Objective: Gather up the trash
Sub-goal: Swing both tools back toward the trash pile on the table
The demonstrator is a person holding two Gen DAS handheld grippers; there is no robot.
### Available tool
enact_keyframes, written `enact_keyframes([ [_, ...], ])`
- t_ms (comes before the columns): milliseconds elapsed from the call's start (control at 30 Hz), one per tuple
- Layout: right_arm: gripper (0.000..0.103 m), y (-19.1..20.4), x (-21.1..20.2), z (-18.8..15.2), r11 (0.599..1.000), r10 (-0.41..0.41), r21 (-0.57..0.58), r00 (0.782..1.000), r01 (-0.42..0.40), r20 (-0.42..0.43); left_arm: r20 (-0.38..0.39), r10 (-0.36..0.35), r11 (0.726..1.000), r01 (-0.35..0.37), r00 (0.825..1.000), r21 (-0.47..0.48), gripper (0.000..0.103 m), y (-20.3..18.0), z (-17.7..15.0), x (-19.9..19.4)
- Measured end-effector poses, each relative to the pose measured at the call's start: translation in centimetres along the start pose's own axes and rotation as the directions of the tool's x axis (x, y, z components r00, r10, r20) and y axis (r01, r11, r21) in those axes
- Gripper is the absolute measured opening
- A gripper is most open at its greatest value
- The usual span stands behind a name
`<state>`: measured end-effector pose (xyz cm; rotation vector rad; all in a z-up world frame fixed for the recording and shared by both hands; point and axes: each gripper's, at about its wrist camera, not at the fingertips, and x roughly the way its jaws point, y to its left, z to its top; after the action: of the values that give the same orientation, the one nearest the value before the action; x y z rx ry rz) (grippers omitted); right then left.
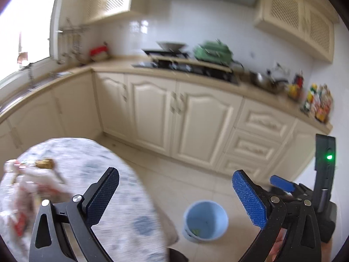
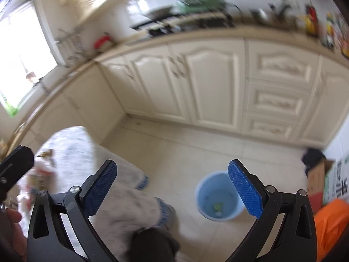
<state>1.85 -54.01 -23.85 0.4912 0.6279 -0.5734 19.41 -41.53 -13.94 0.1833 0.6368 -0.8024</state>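
Observation:
A light blue bin stands on the tiled floor, with small scraps at its bottom; it also shows in the right wrist view. Blurred trash, wrappers and paper, lies on a round table with a patterned cloth at the left; the trash also shows in the right wrist view. My left gripper is open and empty, above the table edge and floor. My right gripper is open and empty, above the floor, left of the bin. The right gripper's blue pad shows in the left wrist view.
Cream kitchen cabinets run along the back under a counter with a stove, a green pot and bottles. A cardboard box and an orange bag sit at the right. The tablecloth hangs to the floor.

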Motion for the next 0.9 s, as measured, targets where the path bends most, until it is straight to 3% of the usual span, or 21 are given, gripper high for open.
enact_keyframes([
  [167,0.103,7.8,-3.2,0.6,0.989,0.108,-0.111,0.993,-0.102,0.053,0.105,0.073,0.997,-0.068,0.992,-0.045,0.102,5.2,-3.2,-9.8],
  [267,0.103,12.4,-4.8,0.6,0.972,0.171,-0.178,0.982,-0.156,0.075,0.161,0.148,0.988,-0.137,0.976,-0.076,0.102,9.2,-6.7,-17.2],
  [367,0.103,16.6,-6.5,0.2,0.951,0.228,-0.235,0.969,-0.201,0.094,0.189,0.229,0.971,-0.211,0.955,-0.11,0.102,11.7,-9.6,-22.0],
  [600,0.103,24.5,-9.8,-1.3,0.904,0.308,-0.349,0.942,-0.246,0.134,0.257,0.398,0.911,-0.345,0.881,-0.227,0.102,15.2,-14.1,-30.6],
  [767,0.103,28.3,-11.5,-2.9,0.86,0.36,-0.433,0.923,-0.271,0.137,0.286,0.508,0.854,-0.434,0.812,-0.287,0.102,17.1,-18.9,-36.3],
  [833,0.103,29.5,-11.9,-3.6,0.846,0.371,-0.458,0.919,-0.274,0.136,0.283,0.54,0.833,-0.458,0.792,-0.31,0.102,17.1,-20.8,-37.5],
  [900,0.103,30.6,-11.8,-4.3,0.826,0.387,-0.484,0.915,-0.288,0.115,0.267,0.558,0.82,-0.473,0.786,-0.322,0.102,17.3,-22.5,-37.9],
])
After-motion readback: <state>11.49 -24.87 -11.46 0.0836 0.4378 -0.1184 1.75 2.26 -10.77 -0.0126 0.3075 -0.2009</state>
